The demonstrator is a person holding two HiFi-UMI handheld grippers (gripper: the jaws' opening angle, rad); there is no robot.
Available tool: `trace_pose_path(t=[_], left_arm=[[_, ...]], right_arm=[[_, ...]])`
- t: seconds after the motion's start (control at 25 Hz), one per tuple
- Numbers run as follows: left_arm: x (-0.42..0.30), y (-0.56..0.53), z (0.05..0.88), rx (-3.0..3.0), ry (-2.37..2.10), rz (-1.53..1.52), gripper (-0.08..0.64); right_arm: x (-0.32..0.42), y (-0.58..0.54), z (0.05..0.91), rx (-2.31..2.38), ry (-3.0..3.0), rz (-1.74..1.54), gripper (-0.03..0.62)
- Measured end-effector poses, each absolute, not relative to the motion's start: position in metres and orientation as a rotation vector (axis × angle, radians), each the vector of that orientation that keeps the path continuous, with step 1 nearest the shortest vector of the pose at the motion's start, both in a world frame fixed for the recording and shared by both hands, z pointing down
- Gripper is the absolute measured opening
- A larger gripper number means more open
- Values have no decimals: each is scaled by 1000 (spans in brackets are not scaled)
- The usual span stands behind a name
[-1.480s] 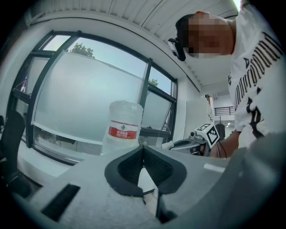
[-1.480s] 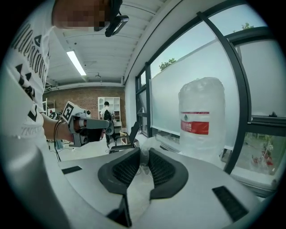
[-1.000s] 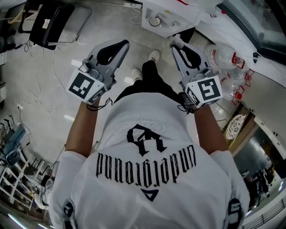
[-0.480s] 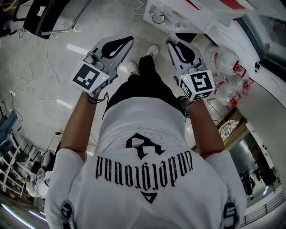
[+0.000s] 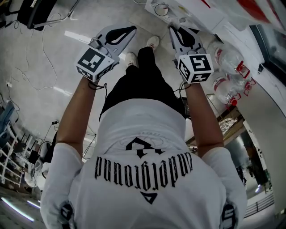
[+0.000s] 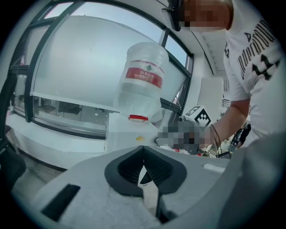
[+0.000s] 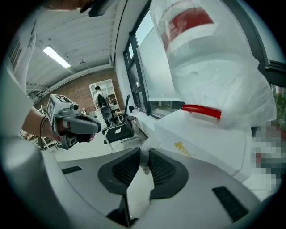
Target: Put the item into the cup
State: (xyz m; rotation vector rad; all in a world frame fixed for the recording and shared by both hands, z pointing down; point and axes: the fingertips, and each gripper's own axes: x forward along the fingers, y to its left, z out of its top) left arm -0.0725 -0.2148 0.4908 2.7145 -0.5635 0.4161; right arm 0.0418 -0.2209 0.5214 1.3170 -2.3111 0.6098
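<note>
Over the floor, short of the worktop (image 5: 210, 18): left tool (image 5: 132, 29) and right tool (image 5: 172, 28) both closed, empty. Cup and item not identifiable (clutter too small). Locate both, then open one tool before reaching.

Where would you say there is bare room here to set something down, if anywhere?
The bare floor left of the left gripper, bordered by thin cables, is free. Right of the right gripper it is crowded: water bottles and a white box.
</note>
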Motion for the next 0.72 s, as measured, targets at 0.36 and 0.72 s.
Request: trace_pose_path(t=[0.36,0.72], left_arm=[[-55,-244,553,2678,-500,437,15],[-44,-265,604,2656,-457,475,15]], right_arm=[[44,-238,605,1262,-2222,643,67],[46,-258,673,1265,-2166,707,67]])
